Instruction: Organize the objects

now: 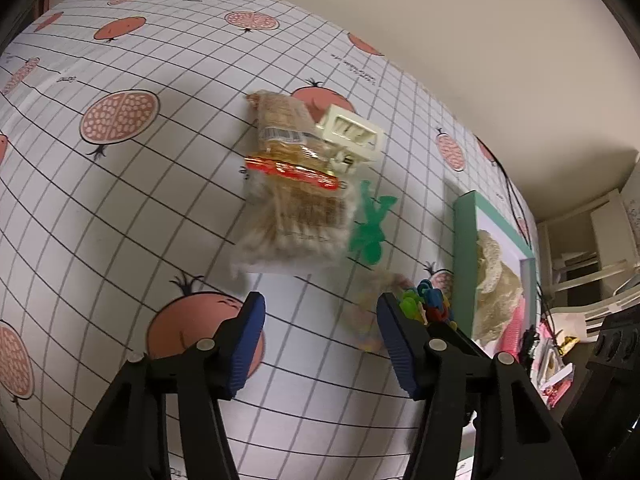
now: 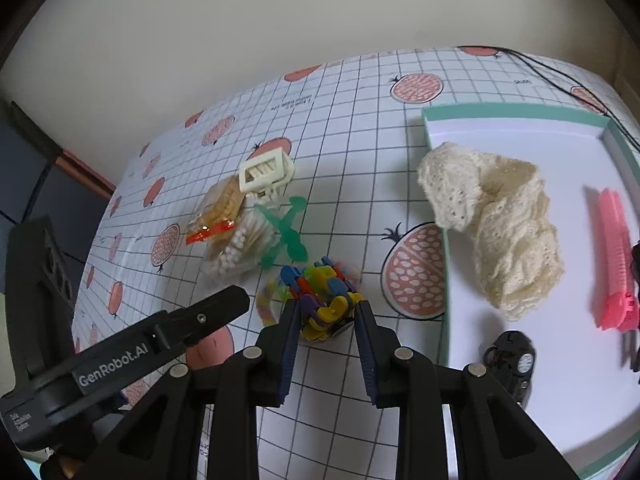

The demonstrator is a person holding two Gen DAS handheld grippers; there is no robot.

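Straddling right gripper [image 2: 327, 334]: multicoloured linked toy [image 2: 322, 300].

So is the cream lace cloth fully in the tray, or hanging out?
Hanging out partly: the lace cloth lies mostly on the tray's white floor, but one end drapes over its left rim.

A home: pomegranate-print tablecloth [image 2: 360, 128], cream wall [image 2: 280, 32], and cluttered shelves [image 1: 580, 248] beside the table.
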